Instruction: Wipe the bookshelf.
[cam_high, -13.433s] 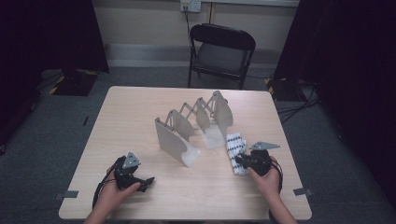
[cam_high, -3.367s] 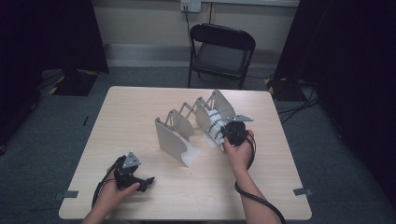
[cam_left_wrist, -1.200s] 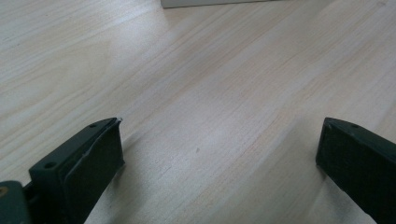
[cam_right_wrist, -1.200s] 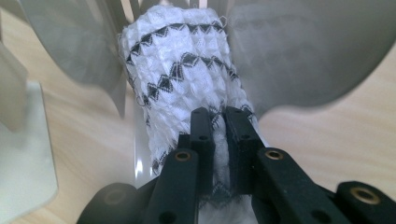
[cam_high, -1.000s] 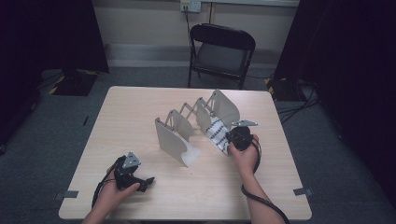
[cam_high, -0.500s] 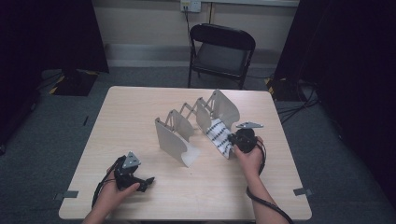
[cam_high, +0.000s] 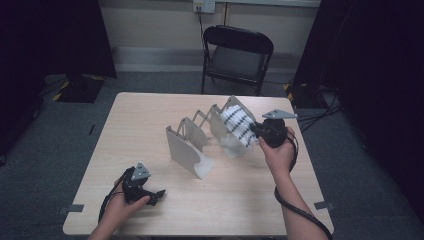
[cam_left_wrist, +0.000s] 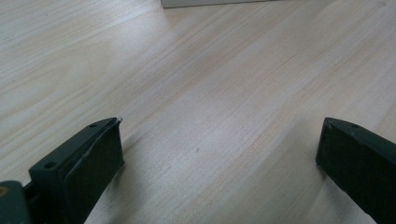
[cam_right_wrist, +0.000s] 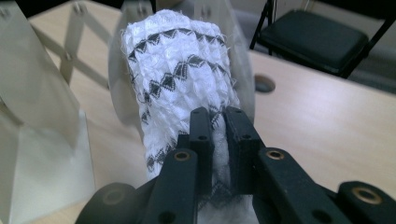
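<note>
We have the rolled white cloth (cam_high: 239, 125) clenched in the right gripper (cam_high: 256, 131) jaws, lifted beside the accordion rack (cam_high: 205, 135) near the bench's far right corner. Seating it in a slot looks unfinished. The left gripper (cam_high: 159, 195) rests released.

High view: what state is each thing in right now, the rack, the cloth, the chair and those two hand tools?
Rack: stretched out, standing on the table.
Rolled cloth: white with black pattern, pinched at one end, lifted against the rack's far panels.
Right gripper: fingers shut on the rolled cloth.
Left gripper: fingers open, nothing between them, low over the table.
Folding chair: unfolded, vacant, behind the table.
</note>
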